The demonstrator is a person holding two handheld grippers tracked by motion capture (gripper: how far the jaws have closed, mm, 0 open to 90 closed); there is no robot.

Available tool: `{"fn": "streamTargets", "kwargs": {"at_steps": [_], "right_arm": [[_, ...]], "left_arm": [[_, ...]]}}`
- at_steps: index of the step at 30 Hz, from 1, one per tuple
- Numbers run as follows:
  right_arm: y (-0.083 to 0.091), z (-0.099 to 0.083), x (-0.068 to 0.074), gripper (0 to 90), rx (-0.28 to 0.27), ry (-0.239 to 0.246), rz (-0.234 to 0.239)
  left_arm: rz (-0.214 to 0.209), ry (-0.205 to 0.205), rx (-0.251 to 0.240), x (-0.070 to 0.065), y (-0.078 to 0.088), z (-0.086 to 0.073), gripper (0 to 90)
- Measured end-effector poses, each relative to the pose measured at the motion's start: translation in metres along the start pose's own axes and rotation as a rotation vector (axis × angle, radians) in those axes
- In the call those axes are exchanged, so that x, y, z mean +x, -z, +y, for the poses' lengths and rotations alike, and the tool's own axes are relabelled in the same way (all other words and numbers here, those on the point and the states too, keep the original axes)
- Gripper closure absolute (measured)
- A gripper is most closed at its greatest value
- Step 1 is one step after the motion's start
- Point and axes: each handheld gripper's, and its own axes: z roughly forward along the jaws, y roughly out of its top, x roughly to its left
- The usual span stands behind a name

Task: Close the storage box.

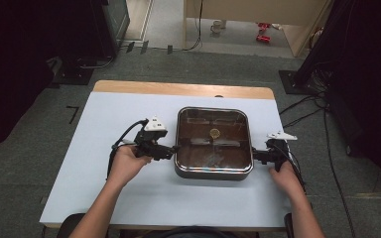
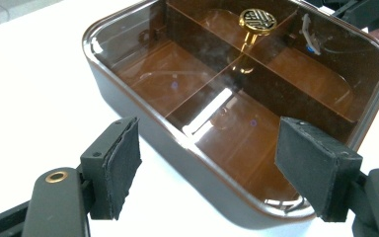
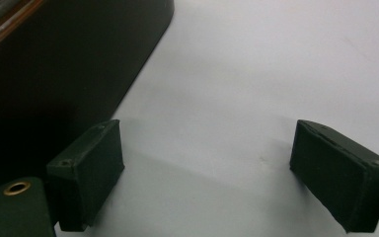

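A dark square box (image 1: 213, 171) with a clear brown lid (image 1: 198, 130) stands mid-table. The lid carries a gold knob (image 1: 215, 132), and dividers split the inside into compartments. My left gripper (image 1: 171, 148) sits at the box's left side, open, jaws pointing at its wall. In the left gripper view the pads (image 2: 123, 163) stand wide apart just short of the box wall (image 2: 143, 118), below the knob (image 2: 257, 19). My right gripper (image 1: 256, 156) is at the box's right side, open. Its jaws (image 3: 207, 143) hover over bare table beside the box wall (image 3: 54, 74).
The white table top (image 1: 104, 163) has a wooden strip (image 1: 178, 89) along its far edge. Cables (image 1: 307, 114) trail over the grey floor at the right. Dark equipment stands at the back left and right.
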Motion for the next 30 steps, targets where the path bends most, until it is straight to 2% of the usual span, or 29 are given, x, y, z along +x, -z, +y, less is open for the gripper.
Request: {"fn": "streamTargets", "kwargs": {"at_steps": [4, 10, 16, 20, 22, 27, 30], "right_arm": [[0.0, 0.0, 0.0, 12.4, 0.001, 0.001, 0.0], [0.0, 0.0, 0.0, 12.5, 0.0, 0.001, 0.0], [0.0, 0.0, 0.0, 12.5, 0.001, 0.001, 0.0], [0.0, 0.0, 0.0, 12.5, 0.0, 0.0, 0.0], [0.0, 0.0, 0.0, 12.5, 0.0, 0.0, 0.0], [0.0, 0.0, 0.0, 12.5, 0.0, -0.002, 0.0], [0.0, 0.0, 0.0, 12.5, 0.0, -0.001, 0.0]], "left_arm": [[0.014, 0.003, -0.011, 0.003, 0.005, -0.012, 25.2], [0.095, 0.012, -0.001, 0.009, 0.009, -0.031, 24.6], [0.107, 0.05, -0.031, 0.019, 0.011, -0.056, 23.9], [0.129, 0.065, -0.025, 0.02, 0.007, -0.068, 23.8], [0.14, 0.073, -0.013, 0.02, 0.004, -0.074, 23.5], [0.114, 0.07, 0.025, 0.016, -0.005, -0.088, 24.7], [0.136, 0.073, 0.044, 0.015, -0.01, -0.092, 24.8]]}}
